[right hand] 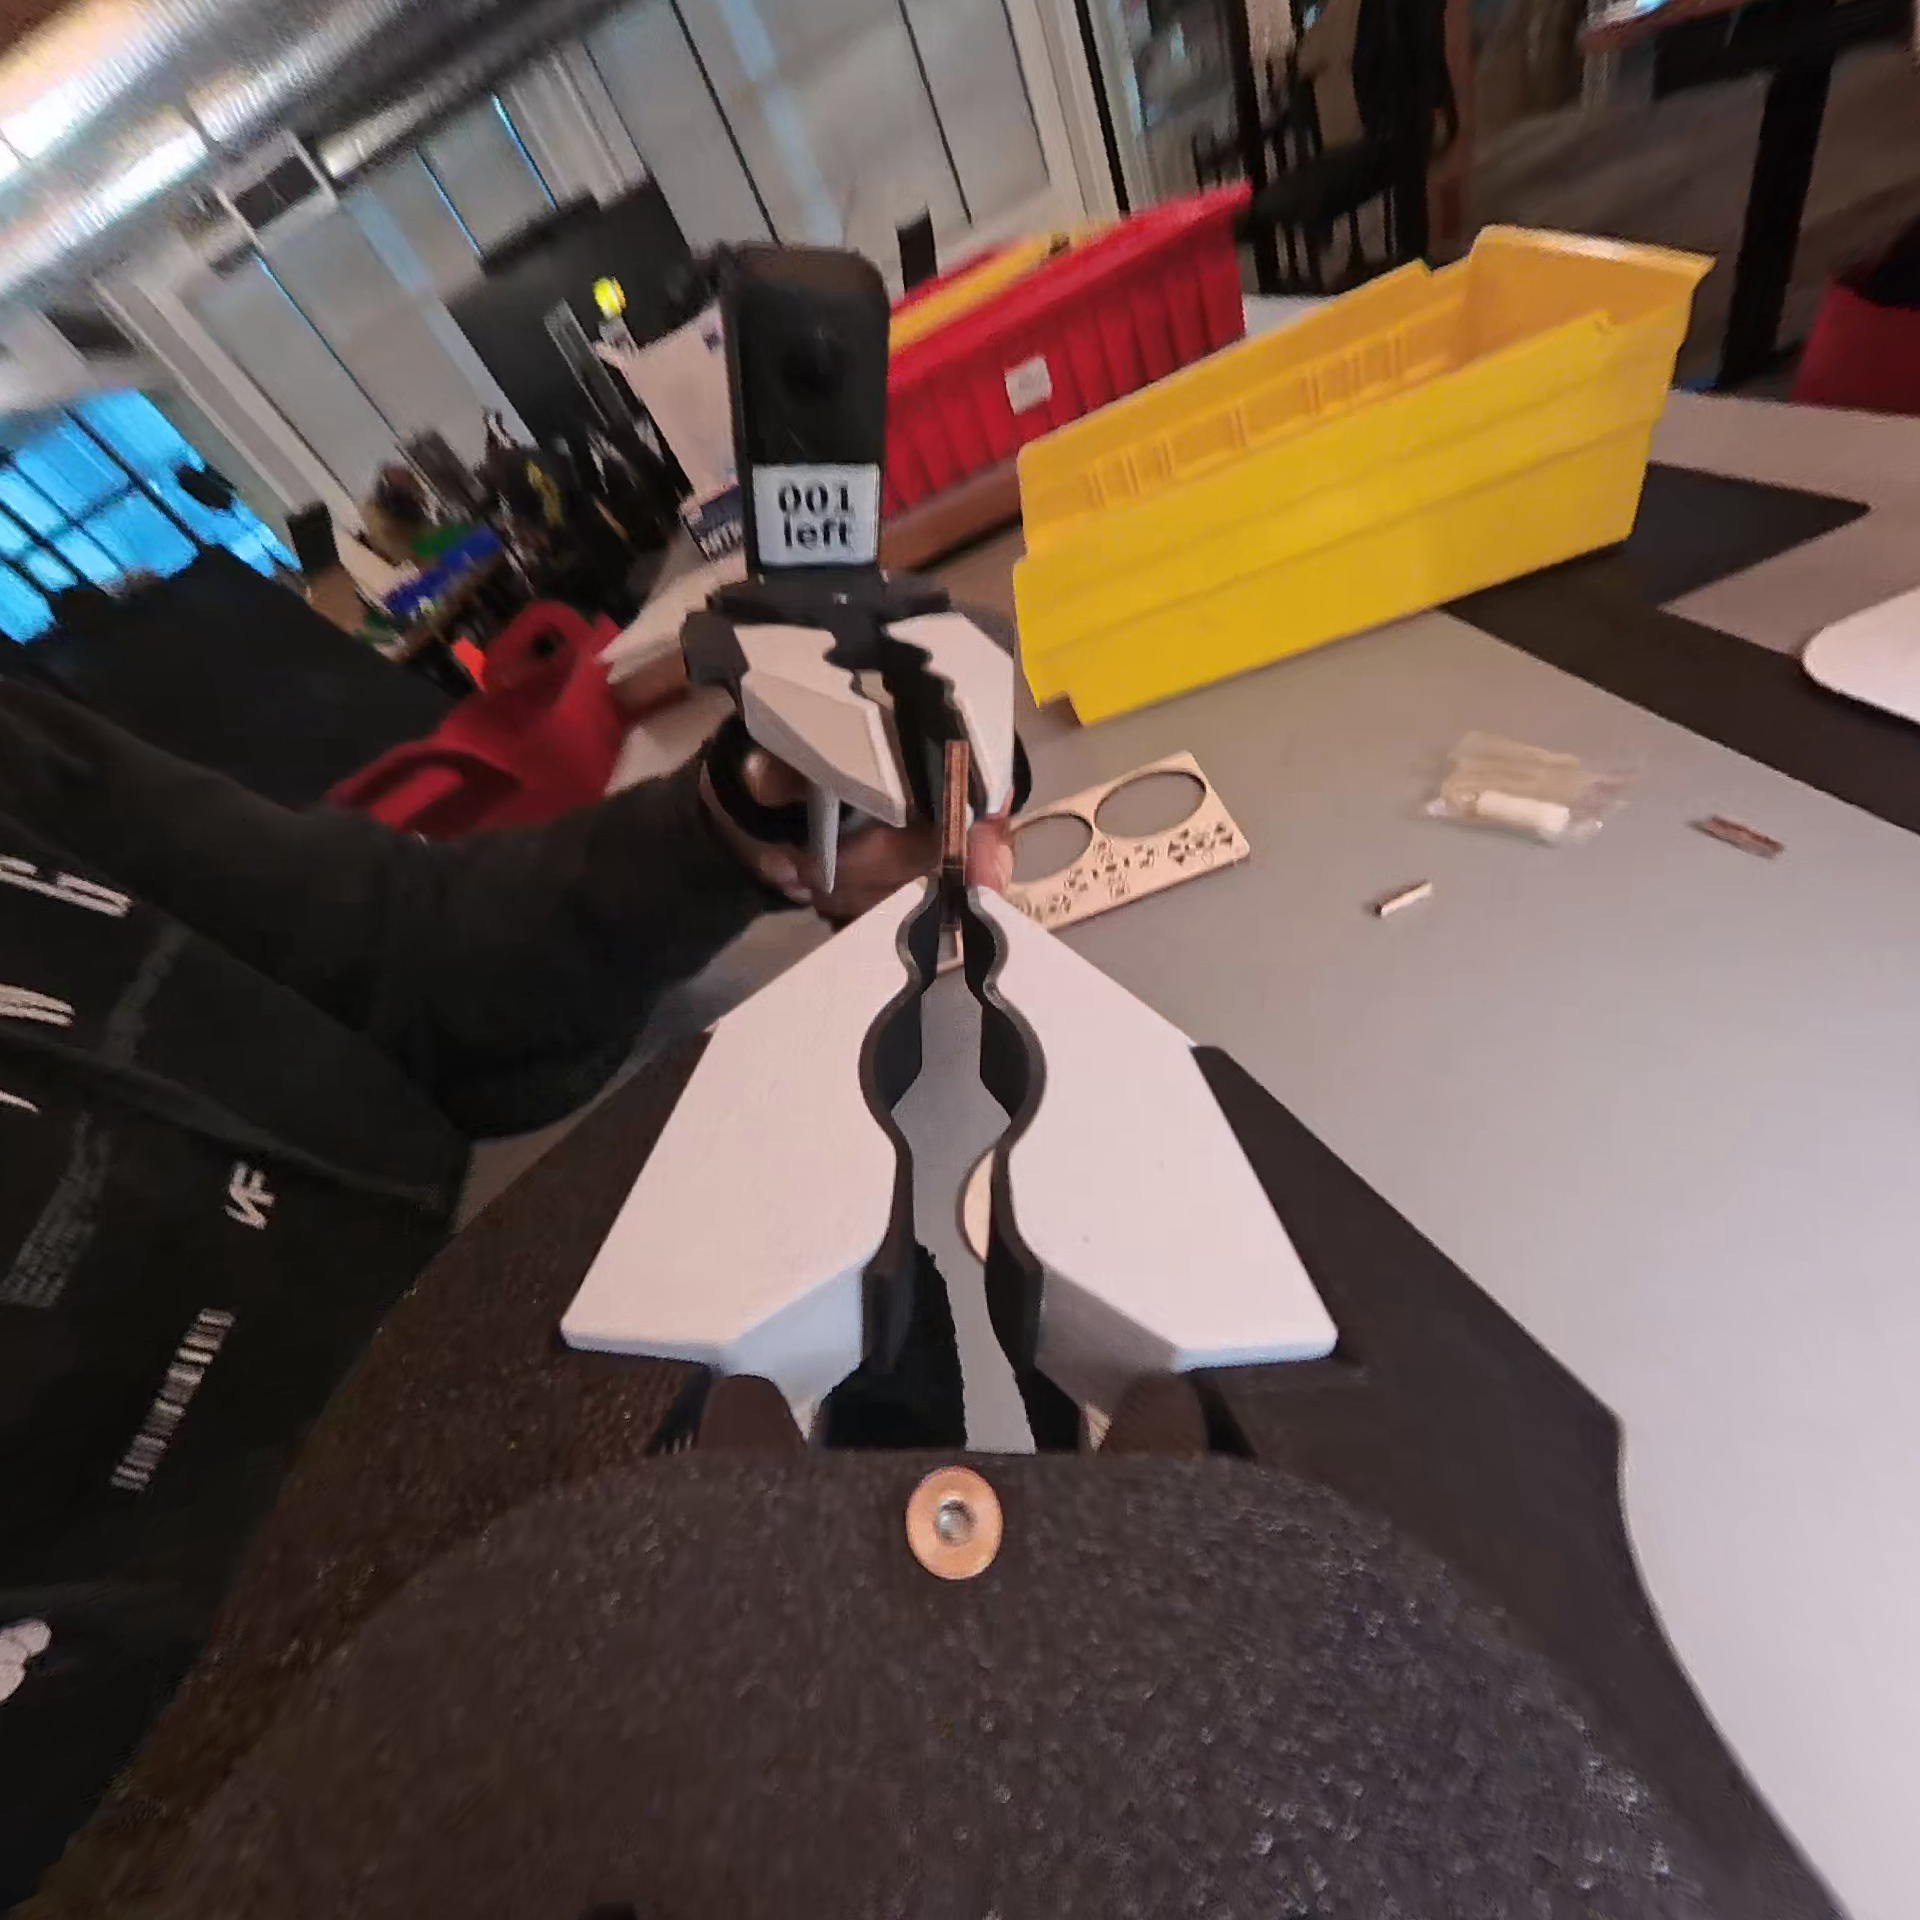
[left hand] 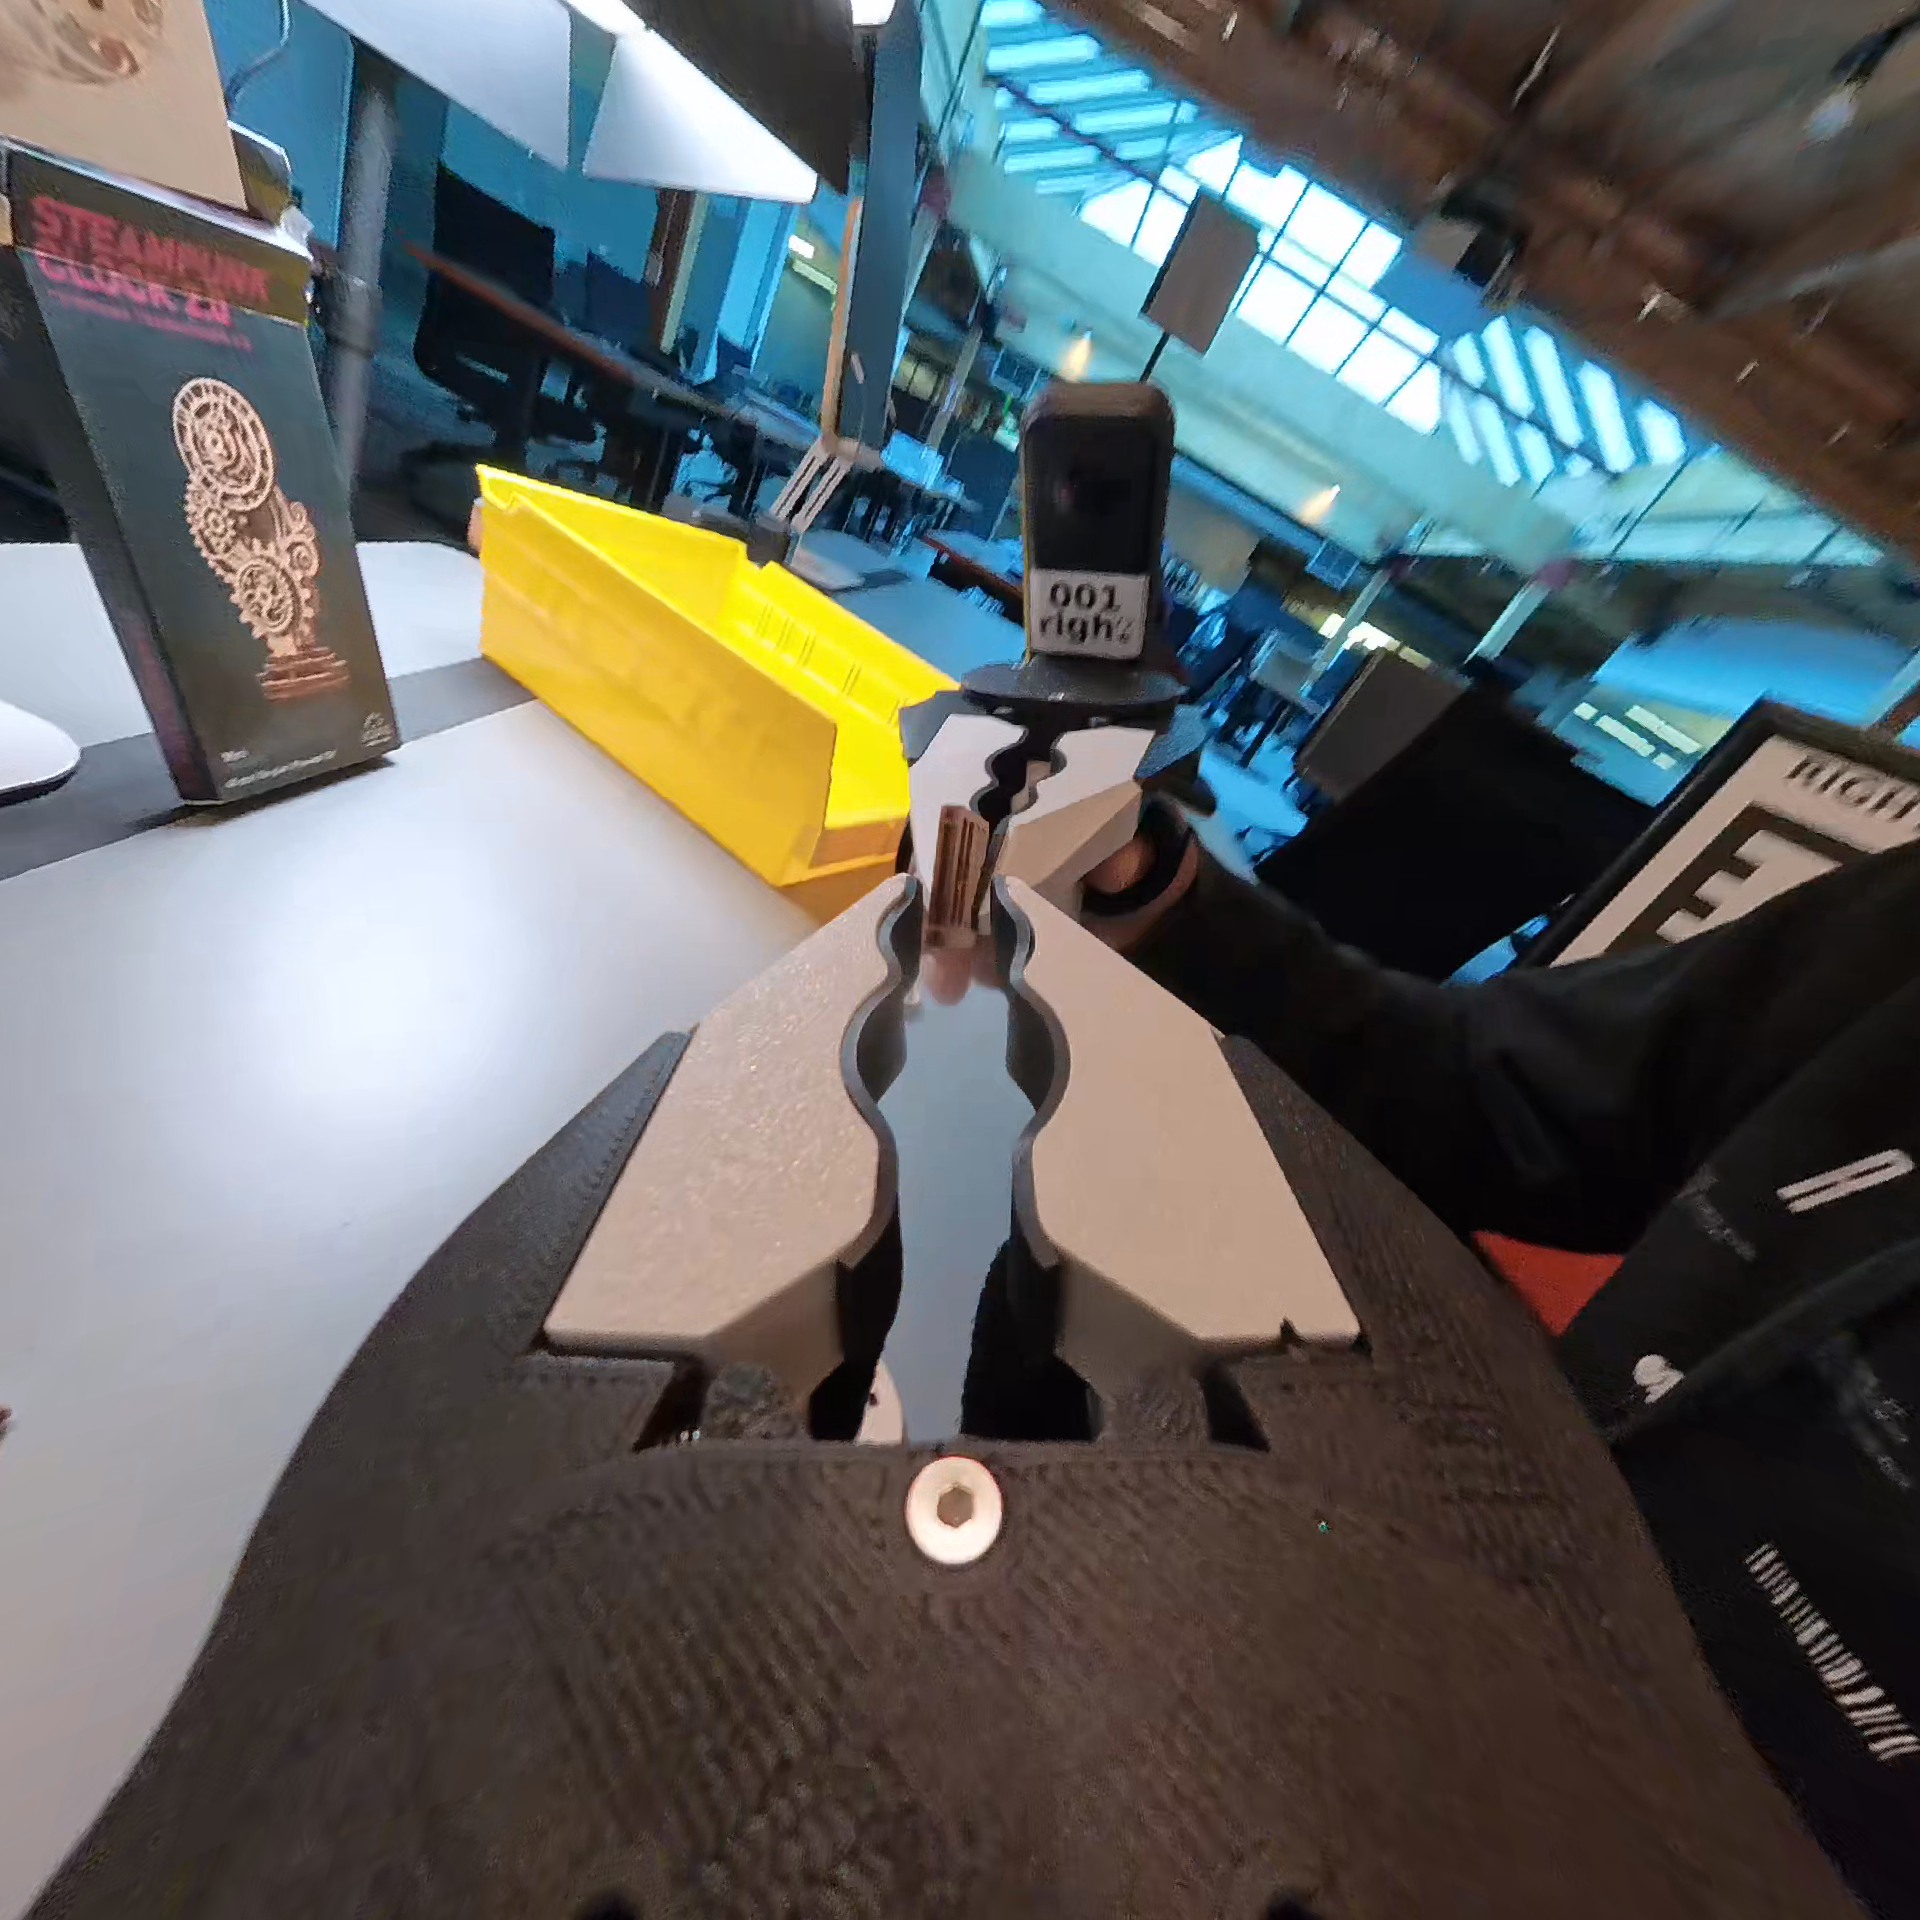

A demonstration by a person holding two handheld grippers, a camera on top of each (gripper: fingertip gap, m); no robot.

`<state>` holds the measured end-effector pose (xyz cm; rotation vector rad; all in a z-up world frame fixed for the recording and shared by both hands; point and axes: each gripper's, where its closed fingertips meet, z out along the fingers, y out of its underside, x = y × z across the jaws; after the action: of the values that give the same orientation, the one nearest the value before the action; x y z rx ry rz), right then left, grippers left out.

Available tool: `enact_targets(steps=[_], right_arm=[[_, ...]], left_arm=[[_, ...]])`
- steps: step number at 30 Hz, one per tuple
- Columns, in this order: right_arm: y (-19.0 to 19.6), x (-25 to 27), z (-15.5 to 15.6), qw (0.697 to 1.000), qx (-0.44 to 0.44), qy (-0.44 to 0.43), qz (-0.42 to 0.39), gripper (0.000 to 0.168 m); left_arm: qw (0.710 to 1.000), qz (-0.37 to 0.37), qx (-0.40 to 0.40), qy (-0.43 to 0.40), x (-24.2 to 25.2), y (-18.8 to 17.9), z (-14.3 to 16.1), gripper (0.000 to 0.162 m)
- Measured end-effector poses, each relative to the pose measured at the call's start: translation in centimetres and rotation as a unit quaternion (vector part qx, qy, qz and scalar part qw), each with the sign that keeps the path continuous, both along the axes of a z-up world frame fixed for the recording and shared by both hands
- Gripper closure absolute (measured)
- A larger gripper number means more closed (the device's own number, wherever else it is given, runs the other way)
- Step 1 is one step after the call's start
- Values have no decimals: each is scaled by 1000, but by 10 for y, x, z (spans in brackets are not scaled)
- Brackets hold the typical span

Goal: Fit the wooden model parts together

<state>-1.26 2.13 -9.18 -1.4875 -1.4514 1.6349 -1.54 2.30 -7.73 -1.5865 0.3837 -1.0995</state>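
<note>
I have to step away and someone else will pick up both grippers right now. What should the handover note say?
Left gripper: shut on the ribbed wooden part, held at the fingertips above the table.
Right gripper: shut on a thin wooden strip, edge-on to its camera.
The two grippers face each other tip to tip, with the parts close together; whether they are seated yet cannot be told.
On the table: punched-out wooden sheet, two loose small pieces, plastic bag, yellow bin.
Left: finish mating, then fit the loose pieces.
</note>
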Motion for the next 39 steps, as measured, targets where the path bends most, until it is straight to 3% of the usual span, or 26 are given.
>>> enact_targets(steps=[6, 16, 29, 39], right_arm=[[-4, 4, -8, 1000, 4, -25, 19, 168], [9, -4, 12, 997, -25, 64, -33, 164], [15, -6, 19, 992, -77, 91, -46, 166], [19, -8, 11, 995, -27, 58, -75, 164]], left_arm=[[999, -11, -16, 35, 5, -2, -12, 158], [998, 30, -8, -50, 1, 7, 4, 161], [998, 42, -5, -56, 0, 9, 6, 161], [998, 62, -6, -11, -1, 10, 0, 161]])
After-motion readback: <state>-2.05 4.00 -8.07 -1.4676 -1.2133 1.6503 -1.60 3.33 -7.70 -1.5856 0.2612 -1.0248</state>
